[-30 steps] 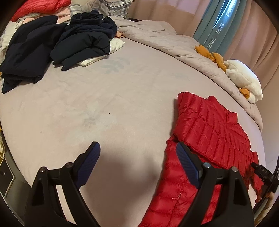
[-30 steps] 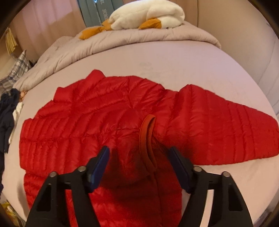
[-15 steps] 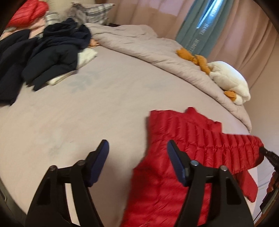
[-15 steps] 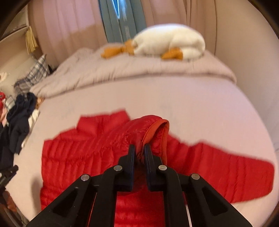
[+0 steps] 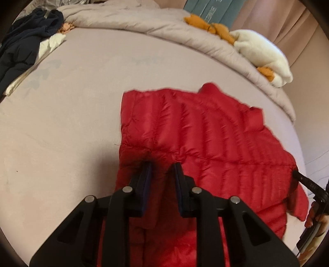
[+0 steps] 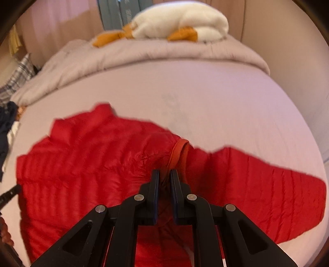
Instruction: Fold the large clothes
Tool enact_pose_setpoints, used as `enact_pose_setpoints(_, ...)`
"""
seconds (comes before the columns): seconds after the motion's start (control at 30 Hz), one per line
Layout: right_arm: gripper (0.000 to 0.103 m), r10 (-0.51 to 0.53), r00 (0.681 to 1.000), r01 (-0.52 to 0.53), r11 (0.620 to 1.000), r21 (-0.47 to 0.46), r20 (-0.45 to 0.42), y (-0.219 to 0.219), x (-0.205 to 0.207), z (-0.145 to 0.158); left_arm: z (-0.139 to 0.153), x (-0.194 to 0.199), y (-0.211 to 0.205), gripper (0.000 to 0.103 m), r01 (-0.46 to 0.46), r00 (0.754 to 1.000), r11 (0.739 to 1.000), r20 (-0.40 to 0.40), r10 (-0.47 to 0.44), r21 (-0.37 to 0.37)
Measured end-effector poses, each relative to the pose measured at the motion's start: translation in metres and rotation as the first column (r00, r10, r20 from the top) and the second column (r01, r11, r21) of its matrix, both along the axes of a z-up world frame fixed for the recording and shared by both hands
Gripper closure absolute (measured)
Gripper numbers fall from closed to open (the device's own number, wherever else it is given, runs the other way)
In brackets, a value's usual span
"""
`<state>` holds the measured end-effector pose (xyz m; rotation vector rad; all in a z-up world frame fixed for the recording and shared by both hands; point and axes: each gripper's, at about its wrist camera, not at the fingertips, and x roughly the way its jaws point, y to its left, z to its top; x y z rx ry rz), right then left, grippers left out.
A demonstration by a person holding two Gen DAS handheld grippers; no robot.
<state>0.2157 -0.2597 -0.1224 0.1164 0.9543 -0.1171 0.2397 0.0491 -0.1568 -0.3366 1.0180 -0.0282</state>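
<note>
A red puffer jacket [image 5: 205, 133] lies spread on the pale pink bed sheet [image 5: 72, 123]; in the right wrist view the jacket [image 6: 82, 164] stretches one sleeve out to the right. My left gripper [image 5: 161, 169] is over the jacket's left edge, its jaws closing with a fold of red fabric pinched between them. My right gripper [image 6: 164, 174] is shut on the bunched orange-lined collar [image 6: 177, 152], which is raised off the sheet. The right gripper's tip [image 5: 308, 184] shows at the jacket's far right corner.
A rolled grey duvet [image 5: 164, 30] runs along the far side of the bed with a white and orange plush toy [image 5: 263, 53] on it. Dark clothes [image 5: 24, 45] are piled at the far left. Curtains [image 5: 205, 12] hang behind.
My left gripper has swung right from the bare sheet onto the jacket's edge and narrowed its jaws there. My right gripper has shut on the collar and pulled it up.
</note>
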Motion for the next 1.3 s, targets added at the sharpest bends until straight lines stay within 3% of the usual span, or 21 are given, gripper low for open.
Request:
enact_pose_setpoints(0.3,0.091,-0.019,0.999,0.020,1.000,0.017,-0.041,-0.004,0.004,-0.028,-0.018,0.008,0.007,0.082,-0.025,0.999,1.000,-0.033,0.025,0.017)
enact_pose_setpoints(0.63,0.091,-0.037,0.999,0.037,0.999,0.000,-0.036,-0.006,0.008,-0.032,-0.015,0.005,0.007,0.083,-0.040,0.998,0.999,-0.037,0.041,0.035)
enact_pose_setpoints(0.7,0.091,-0.041,0.999,0.041,0.999,-0.001,-0.023,-0.006,0.006,-0.030,-0.007,0.001,0.006,0.079,-0.038,0.999,0.999,-0.032,0.039,0.036)
enact_pose_setpoints(0.73,0.089,-0.043,0.999,0.043,0.999,-0.005,-0.013,-0.007,0.003,-0.026,-0.003,-0.002,0.005,0.070,-0.037,0.999,0.999,-0.028,0.038,0.036)
enact_pose_setpoints(0.77,0.084,-0.044,0.999,0.044,0.999,-0.012,-0.006,-0.007,0.001,-0.023,0.002,-0.005,0.005,0.064,-0.038,0.999,0.999,-0.022,0.039,0.036)
enact_pose_setpoints(0.83,0.070,-0.057,0.998,0.057,0.998,-0.034,0.014,-0.009,-0.007,-0.014,0.019,-0.015,0.005,0.042,-0.047,0.999,0.998,0.012,0.047,0.034)
enact_pose_setpoints(0.87,0.062,-0.065,0.998,0.066,0.997,-0.042,0.025,-0.009,-0.011,-0.010,0.026,-0.020,0.004,0.040,-0.049,0.998,0.998,0.032,0.048,0.028)
enact_pose_setpoints(0.97,0.053,-0.076,0.994,0.082,0.995,-0.061,0.081,-0.013,-0.026,0.009,0.049,-0.036,0.005,0.021,-0.050,0.996,0.999,0.080,0.050,-0.006)
enact_pose_setpoints(1.0,0.046,-0.076,0.993,0.082,0.995,-0.063,0.095,-0.014,-0.030,0.013,0.060,-0.044,0.006,0.015,-0.049,0.994,0.999,0.101,0.051,-0.024)
enact_pose_setpoints(1.07,0.031,-0.080,0.987,0.089,0.994,-0.063,0.137,-0.016,-0.043,0.028,0.077,-0.054,0.003,0.011,-0.041,0.989,0.998,0.140,0.046,-0.041)
enact_pose_setpoints(1.17,0.016,-0.088,0.973,0.103,0.993,-0.060,0.214,-0.019,-0.065,0.051,0.099,-0.072,-0.001,0.000,-0.025,0.981,0.999,0.192,0.034,-0.045)
enact_pose_setpoints(1.3,0.002,-0.098,0.952,0.117,0.992,-0.051,0.291,-0.023,-0.094,0.074,0.120,-0.093,-0.007,0.000,0.004,0.972,0.999,0.234,0.009,-0.054)
